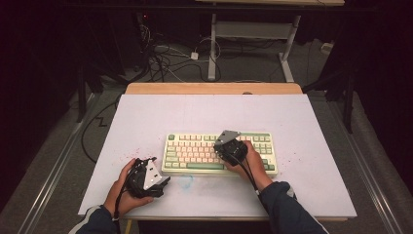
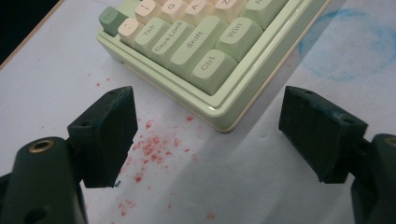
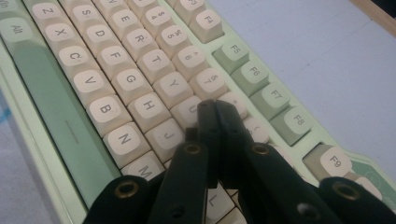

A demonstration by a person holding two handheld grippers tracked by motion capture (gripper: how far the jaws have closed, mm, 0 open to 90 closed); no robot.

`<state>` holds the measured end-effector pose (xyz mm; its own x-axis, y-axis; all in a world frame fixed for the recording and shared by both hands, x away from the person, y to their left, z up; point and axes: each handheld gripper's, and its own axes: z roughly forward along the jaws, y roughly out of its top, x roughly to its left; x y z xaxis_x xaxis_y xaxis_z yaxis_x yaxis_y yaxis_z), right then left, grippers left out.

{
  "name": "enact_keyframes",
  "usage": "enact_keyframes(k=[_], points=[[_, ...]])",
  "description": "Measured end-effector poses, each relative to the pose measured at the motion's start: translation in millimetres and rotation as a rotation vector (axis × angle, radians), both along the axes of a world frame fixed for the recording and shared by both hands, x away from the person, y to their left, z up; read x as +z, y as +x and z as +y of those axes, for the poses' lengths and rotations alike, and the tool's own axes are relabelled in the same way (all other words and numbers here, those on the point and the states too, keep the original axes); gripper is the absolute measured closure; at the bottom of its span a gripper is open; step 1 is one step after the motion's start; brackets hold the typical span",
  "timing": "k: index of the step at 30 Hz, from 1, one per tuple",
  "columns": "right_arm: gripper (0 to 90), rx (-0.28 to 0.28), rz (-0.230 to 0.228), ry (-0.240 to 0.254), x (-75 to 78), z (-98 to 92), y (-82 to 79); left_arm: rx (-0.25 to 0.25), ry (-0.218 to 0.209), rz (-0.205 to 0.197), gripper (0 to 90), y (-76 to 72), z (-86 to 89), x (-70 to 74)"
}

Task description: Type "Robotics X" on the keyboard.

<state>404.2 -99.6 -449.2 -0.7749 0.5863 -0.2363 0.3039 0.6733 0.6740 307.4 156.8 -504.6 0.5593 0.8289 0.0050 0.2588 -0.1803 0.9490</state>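
Note:
A cream and green keyboard [image 1: 195,151] lies in the middle of the white table [image 1: 214,112]. My right gripper [image 1: 218,147] is over its middle keys, held by a hand from the right. In the right gripper view its jaws are shut together, with nothing between them, and the tips [image 3: 215,109] rest at the U key of the keyboard [image 3: 116,79]. My left gripper [image 1: 163,182] lies low near the table's front edge, left of the keyboard. Its jaws stand wide open and empty [image 2: 212,133], facing the Ctrl corner of the keyboard [image 2: 205,65].
Red specks [image 2: 149,147] and a blue smudge [image 2: 345,42] mark the table top near the keyboard's front. A wooden strip [image 1: 214,88] runs along the far edge. Beyond it are floor cables [image 1: 160,58] and another desk's frame [image 1: 253,29].

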Motion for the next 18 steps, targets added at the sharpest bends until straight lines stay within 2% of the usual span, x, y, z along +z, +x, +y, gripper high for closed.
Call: enact_keyframes(k=[5,7,11,14,16,18], points=[[88.5,-0.012,0.002,0.077,3.4,-6.9,-1.9,-0.002,0.020,0.002,18.2,-0.1,0.2,0.0],[87.9,-0.010,-0.004,0.108,5.6,-9.5,-2.4,0.004,0.014,0.002,18.2,0.7,0.6,0.5],[84.2,-0.006,-0.027,0.139,9.2,-13.1,-5.6,0.003,0.008,-0.002,18.2,0.3,1.6,2.1],[74.5,0.000,-0.046,0.166,12.1,-16.7,-8.6,-0.003,0.004,-0.002,18.3,-0.6,1.8,3.6],[69.3,0.023,-0.054,0.187,14.0,-19.4,-10.8,-0.001,0.000,-0.006,18.6,-0.8,2.0,4.1],[59.9,0.016,-0.083,0.184,16.8,-20.9,-14.3,0.003,0.000,-0.003,18.6,-0.3,2.2,4.0]])
